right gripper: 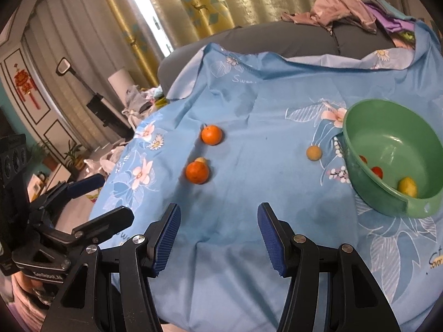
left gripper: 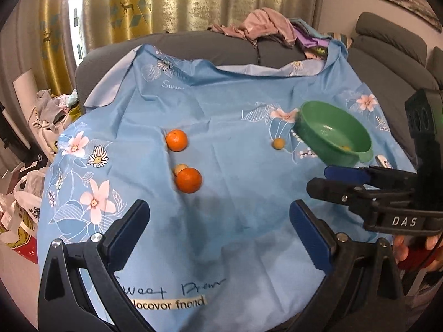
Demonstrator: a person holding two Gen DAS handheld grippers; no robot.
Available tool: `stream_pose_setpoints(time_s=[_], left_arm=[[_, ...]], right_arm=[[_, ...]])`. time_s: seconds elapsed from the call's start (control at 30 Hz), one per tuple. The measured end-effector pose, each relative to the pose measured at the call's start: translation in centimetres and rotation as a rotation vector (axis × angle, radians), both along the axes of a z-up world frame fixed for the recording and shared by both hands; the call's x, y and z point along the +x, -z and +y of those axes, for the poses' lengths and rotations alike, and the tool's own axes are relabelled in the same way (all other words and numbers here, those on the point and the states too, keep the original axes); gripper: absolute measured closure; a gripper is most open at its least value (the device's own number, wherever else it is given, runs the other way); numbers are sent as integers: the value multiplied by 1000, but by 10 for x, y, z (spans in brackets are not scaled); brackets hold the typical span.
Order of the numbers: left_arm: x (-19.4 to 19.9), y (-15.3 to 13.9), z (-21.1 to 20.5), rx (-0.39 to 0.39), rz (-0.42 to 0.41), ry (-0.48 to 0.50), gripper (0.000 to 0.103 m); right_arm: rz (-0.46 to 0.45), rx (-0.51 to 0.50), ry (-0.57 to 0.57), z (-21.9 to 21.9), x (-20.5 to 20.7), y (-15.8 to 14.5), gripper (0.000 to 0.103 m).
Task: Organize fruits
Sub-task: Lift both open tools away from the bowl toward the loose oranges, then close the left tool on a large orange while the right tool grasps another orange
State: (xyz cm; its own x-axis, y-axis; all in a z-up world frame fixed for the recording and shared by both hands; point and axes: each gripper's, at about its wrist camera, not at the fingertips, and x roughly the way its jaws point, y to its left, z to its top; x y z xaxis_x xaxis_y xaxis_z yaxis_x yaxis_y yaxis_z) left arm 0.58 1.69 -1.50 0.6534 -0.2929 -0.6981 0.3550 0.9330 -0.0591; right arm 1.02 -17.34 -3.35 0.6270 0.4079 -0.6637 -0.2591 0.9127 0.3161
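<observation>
Ribbed blue fingers point(right gripper: 166, 239) above creased cloth point(right gripper: 221, 262), round oranges point(right gripper: 197, 173).

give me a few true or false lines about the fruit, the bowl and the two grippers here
1. Two oranges lie on the blue cloth. True: one orange lies farther off, the other orange nearer.
2. The green bowl is empty. False: it holds a yellow fruit and red fruits.
3. The right gripper holds an orange. False: its jaws are open with nothing between them.
4. The left gripper is open and empty. True.
5. A small tan fruit lies on the cloth beside the bowl. True.
</observation>
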Motion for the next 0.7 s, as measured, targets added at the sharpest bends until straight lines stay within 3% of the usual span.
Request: stream_pose_setpoints(time_s=[0.2,0.5,0.7], left_arm=[[20,10,-3,14,26,9,3],[59,32,2,13,92,3,15],[81,46,-2,15,127,25,32]], right_arm=[[22,-5,-3,-1,18,7,45],[61,10,2,-9,47,21,45],[86,11,-2,-12,62,31,45]])
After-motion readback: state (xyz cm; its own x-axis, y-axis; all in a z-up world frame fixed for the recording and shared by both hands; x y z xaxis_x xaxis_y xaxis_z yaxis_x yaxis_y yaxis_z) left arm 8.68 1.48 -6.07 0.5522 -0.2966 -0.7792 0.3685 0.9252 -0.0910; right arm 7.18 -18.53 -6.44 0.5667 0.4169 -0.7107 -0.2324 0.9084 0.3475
